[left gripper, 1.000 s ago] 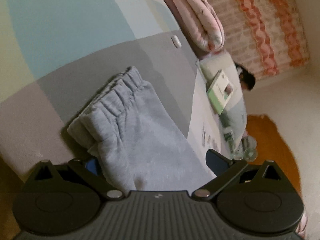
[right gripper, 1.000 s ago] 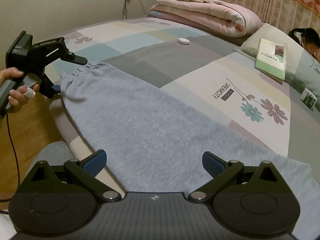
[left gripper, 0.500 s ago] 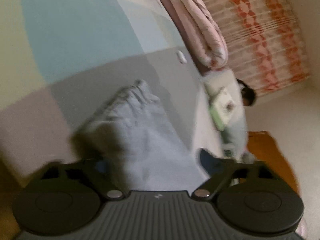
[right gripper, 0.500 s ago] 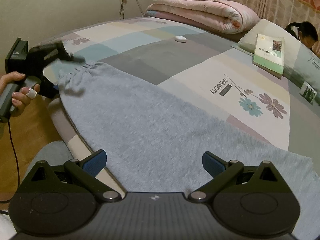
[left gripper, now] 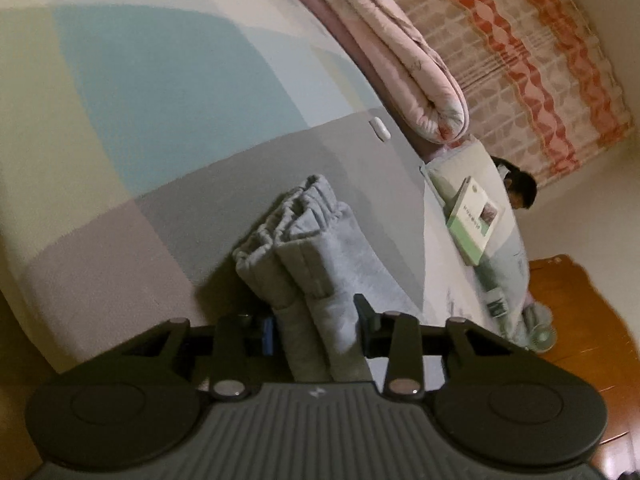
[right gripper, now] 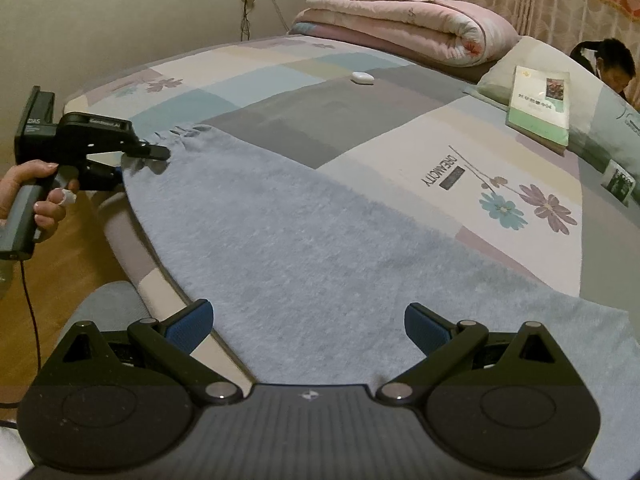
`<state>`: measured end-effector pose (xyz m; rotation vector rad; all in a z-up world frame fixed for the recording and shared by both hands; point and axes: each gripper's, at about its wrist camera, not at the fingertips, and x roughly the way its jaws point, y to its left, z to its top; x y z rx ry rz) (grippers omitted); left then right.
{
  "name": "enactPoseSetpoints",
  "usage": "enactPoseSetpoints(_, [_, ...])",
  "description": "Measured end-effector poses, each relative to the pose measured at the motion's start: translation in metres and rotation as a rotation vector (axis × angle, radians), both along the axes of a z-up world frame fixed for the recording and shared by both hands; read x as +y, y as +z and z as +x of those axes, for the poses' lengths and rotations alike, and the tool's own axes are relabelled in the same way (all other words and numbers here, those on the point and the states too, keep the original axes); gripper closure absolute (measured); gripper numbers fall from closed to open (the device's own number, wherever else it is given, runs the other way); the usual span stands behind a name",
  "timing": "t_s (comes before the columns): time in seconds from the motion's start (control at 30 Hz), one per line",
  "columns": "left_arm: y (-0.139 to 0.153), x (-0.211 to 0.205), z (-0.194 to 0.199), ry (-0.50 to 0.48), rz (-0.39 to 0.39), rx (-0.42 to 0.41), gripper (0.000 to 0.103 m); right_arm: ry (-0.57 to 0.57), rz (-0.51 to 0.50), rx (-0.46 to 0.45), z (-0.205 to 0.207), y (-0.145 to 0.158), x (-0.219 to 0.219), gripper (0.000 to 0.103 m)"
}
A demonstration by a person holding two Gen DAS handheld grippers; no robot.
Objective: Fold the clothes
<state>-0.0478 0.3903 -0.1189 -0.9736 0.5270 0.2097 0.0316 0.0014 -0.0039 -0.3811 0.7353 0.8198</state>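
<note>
Bed (right gripper: 280, 112) with a patchwork sheet; rolled pink quilt (right gripper: 408, 28) at the far end, green book (right gripper: 540, 104) on the pillow, small white object (right gripper: 362, 77) mid-sheet. Grey sweatpants (right gripper: 320, 248) lie flat along the near edge, waistband end at the left corner, partly over the mattress edge. Left gripper (left gripper: 316, 328) has jaws closing, gathered waistband bunched between them; whether the pads bite yet, can't tell. Right gripper (right gripper: 306, 326) hovers over the mid-section, jaws wide, nothing in them. Risks as I see them: the bunch is thick and uneven, so the jaws may catch only the outer layers and the rest drops on lift. With only one end held, a pull would drag the fabric askew or off the edge. The fold would then come out crooked.
</note>
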Motion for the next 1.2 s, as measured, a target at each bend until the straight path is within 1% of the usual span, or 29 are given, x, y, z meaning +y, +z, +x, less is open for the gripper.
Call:
enactPoseSetpoints(0.07, [-0.002,0.001,-0.003,0.017,0.002,0.021,0.089,-0.012,0.003,0.004,0.002,0.0,-0.002,0.0])
enactPoseSetpoints(0.13, [-0.001,0.001,-0.006,0.022,0.004,0.029,0.09,-0.025,0.01,0.015,0.005,-0.001,-0.003,0.0])
enactPoseSetpoints(0.3, [0.015,-0.012,-0.004,-0.004,0.128,0.053,0.091,-0.017,0.044,0.082,0.013,-0.003,-0.002,0.0])
enactPoseSetpoints(0.37, [0.021,-0.015,-0.004,-0.018,0.17,0.055,0.091,-0.008,0.066,0.128,0.018,-0.003,0.0,0.0])
enactPoseSetpoints(0.43, [0.028,-0.018,-0.005,-0.035,0.197,0.045,0.091,-0.002,0.109,0.201,0.026,-0.003,0.002,0.0])
enactPoseSetpoints(0.63, [0.046,-0.028,-0.008,-0.096,0.287,0.016,0.091,-0.03,0.312,0.55,0.068,-0.01,0.018,0.0])
enactPoseSetpoints(0.67, [0.048,-0.029,-0.009,-0.106,0.296,0.009,0.091,-0.034,0.335,0.596,0.074,-0.012,0.024,0.0])
enactPoseSetpoints(0.7, [0.049,-0.029,-0.01,-0.114,0.299,0.0,0.091,-0.034,0.349,0.622,0.079,-0.014,0.031,0.0])
enactPoseSetpoints(0.83, [0.051,-0.029,-0.012,-0.131,0.298,-0.022,0.09,-0.059,0.404,0.694,0.096,-0.023,0.054,0.0])
enactPoseSetpoints(0.93, [0.051,-0.03,-0.011,-0.138,0.308,-0.016,0.091,-0.109,0.442,0.775,0.11,-0.035,0.067,0.0])
enactPoseSetpoints(1.0, [0.051,-0.031,-0.011,-0.145,0.314,-0.014,0.091,-0.147,0.454,0.809,0.119,-0.042,0.073,0.0])
enactPoseSetpoints(1.1, [0.05,-0.032,-0.011,-0.154,0.322,-0.011,0.091,-0.18,0.451,0.818,0.127,-0.046,0.084,0.0])
enactPoseSetpoints(1.2, [0.049,-0.033,-0.011,-0.164,0.337,-0.005,0.09,-0.185,0.445,0.825,0.133,-0.048,0.093,0.0])
